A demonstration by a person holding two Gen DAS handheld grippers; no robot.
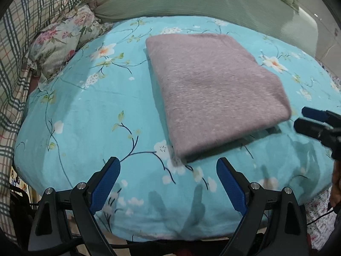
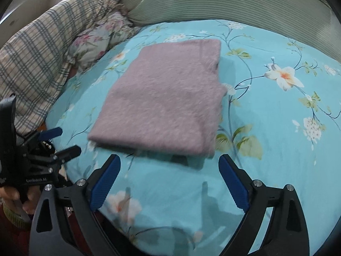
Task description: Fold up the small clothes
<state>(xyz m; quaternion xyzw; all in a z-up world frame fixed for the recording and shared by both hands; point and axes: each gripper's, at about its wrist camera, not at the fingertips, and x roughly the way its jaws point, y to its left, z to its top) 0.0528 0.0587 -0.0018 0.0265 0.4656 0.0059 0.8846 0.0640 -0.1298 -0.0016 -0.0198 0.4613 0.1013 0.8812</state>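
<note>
On the bed's blue flowered sheet (image 1: 85, 117) a mauve garment (image 1: 213, 93) lies folded into a flat rectangle, nothing touching it. Just short of its near edge the left gripper (image 1: 168, 183) hangs over bare sheet, its jaws spread wide and empty. Likewise the right gripper (image 2: 169, 183) has its jaws wide apart with nothing between them, the folded piece lying just beyond the blue pads (image 2: 106, 183). Behind, a checked quilt (image 2: 42, 49) is bunched beside a green pillow (image 2: 213, 2).
</note>
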